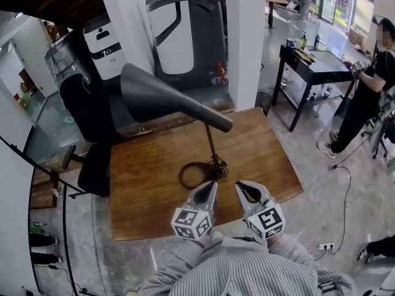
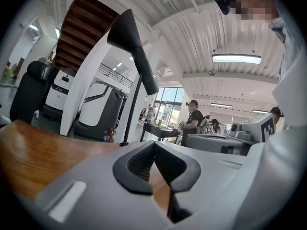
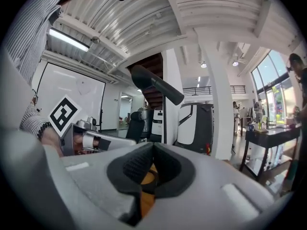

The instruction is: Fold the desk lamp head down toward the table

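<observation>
**Both grippers closed and empty at the near side of the table; lamp head raised**

The desk lamp is seen standing near the middle of the wooden table [image 1: 139, 196]. Its ring base [image 1: 183, 176] lies flat on the wood, and a thin stem [image 1: 211, 142] rises from a joint at the ring's right side. The dark, cone-shaped lamp head [image 1: 162, 97] is carried at the top of the stem, well above the tabletop. Its wide mouth is turned to the far left, and its narrow end reaches right past the stem.

The left gripper [image 1: 212, 186] and the right gripper [image 1: 241, 186] are held side by side over the near part of the table, just short of the ring base. Striped sleeves [image 1: 247, 267] are seen behind them. The lamp is touched by neither gripper.

In the left gripper view, the jaws are pressed together with nothing caught between them, and only the wood is seen past them. The same is shown in the right gripper view: jaws closed, nothing held. In both views the lamp head is seen ahead and high above the jaws.

A black office chair [image 1: 86, 119] is placed at the table's far left. A white pillar [image 1: 244, 42] stands beyond the far edge. At the far right, a person [image 1: 370, 85] is seen beside a black side table [image 1: 315, 69].
</observation>
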Demonstrator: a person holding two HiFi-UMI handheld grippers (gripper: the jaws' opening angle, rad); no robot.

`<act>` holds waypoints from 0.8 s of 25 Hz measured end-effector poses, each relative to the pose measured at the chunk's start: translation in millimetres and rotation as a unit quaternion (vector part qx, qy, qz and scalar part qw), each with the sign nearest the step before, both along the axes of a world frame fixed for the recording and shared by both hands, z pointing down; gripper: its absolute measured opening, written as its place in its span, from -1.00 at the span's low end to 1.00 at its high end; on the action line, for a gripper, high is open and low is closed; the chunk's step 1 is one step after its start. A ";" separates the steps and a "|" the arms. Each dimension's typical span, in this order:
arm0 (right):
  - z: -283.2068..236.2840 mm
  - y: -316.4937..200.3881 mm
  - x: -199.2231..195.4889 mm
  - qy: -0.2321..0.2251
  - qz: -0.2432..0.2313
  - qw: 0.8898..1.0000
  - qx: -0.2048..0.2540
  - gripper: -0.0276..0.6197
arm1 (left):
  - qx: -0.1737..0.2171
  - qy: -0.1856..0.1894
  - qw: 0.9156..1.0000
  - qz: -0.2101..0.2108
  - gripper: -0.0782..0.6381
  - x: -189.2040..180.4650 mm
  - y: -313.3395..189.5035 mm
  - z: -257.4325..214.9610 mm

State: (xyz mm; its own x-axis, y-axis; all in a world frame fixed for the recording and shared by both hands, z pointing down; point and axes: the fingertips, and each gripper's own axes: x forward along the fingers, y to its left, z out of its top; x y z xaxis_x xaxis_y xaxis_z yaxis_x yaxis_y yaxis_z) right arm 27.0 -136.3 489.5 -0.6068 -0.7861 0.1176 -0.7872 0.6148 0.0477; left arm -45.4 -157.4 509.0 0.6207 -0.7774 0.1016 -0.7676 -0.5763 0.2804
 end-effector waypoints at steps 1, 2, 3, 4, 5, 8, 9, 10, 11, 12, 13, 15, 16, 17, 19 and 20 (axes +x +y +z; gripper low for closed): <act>-1.4 -8.1 -1.9 0.002 0.002 1.000 0.004 -0.91 | 0.001 -0.003 1.000 0.002 -0.76 -2.1 -7.2 0.2; -3.2 -16.0 -4.0 0.004 0.003 1.000 0.007 -0.91 | 0.002 -0.006 1.000 0.004 -0.76 -3.7 -14.1 0.4; -5.7 -23.3 -6.2 0.005 0.004 1.000 0.011 -0.91 | 0.003 -0.009 1.000 0.005 -0.76 -4.4 -20.6 0.3; -8.5 -30.1 -8.2 0.005 0.004 1.000 0.016 -0.91 | 0.005 -0.013 1.000 0.005 -0.76 -4.5 -26.7 -0.1; -11.5 -36.2 -9.9 0.006 0.003 1.000 0.021 -0.91 | 0.007 -0.015 1.000 0.005 -0.76 -3.9 -32.4 -0.9; -20.7 -51.9 -14.7 0.011 0.000 0.999 0.038 -0.91 | 0.011 -0.017 1.000 0.000 -0.76 -2.1 -47.6 -4.4; -23.8 -56.1 -16.1 0.014 0.001 0.999 0.041 -0.91 | 0.011 -0.017 1.000 -0.001 -0.76 -1.9 -52.0 -4.9; -26.8 -59.4 -17.4 0.020 0.001 0.999 0.041 -0.91 | 0.010 -0.017 1.000 -0.002 -0.76 -1.6 -55.7 -5.1; -29.8 -62.1 -18.7 0.028 0.000 0.999 0.042 -0.91 | 0.008 -0.017 1.000 -0.003 -0.76 -1.1 -59.0 -5.1; -33.0 -65.0 -20.0 0.032 -0.002 0.998 0.047 -0.91 | 0.008 -0.018 1.000 -0.004 -0.76 -0.4 -62.6 -5.5; -36.5 -68.6 -20.7 0.031 -0.004 0.998 0.053 -0.91 | 0.008 -0.020 1.000 -0.006 -0.76 0.6 -66.7 -6.1; -45.4 -77.0 -18.9 0.025 -0.001 0.998 0.064 -0.91 | 0.009 -0.025 1.000 -0.012 -0.76 2.8 -76.1 -7.2; -50.6 -81.2 -16.6 0.024 0.002 0.997 0.071 -0.91 | 0.010 -0.027 0.999 -0.013 -0.76 3.9 -80.8 -7.4; -56.1 -85.2 -14.0 0.021 0.005 0.997 0.076 -0.91 | 0.010 -0.030 0.999 -0.014 -0.76 4.8 -85.0 -7.3; -67.2 -92.5 -9.4 0.014 0.004 0.996 0.085 -0.86 | 0.009 -0.033 0.999 -0.016 -0.76 5.4 -93.0 -7.3; -72.5 -95.7 -8.0 0.017 0.001 0.996 0.091 -0.85 | 0.010 -0.035 0.999 -0.019 -0.76 4.9 -97.2 -7.5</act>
State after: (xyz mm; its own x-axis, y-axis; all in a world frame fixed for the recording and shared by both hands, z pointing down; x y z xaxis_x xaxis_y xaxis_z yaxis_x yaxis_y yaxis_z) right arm 19.0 -232.1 417.0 -0.6033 -0.7975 -0.0070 -0.7846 0.5920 0.1841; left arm -40.6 -254.5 501.4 0.5829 -0.8024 0.1277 -0.8062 -0.5516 0.2141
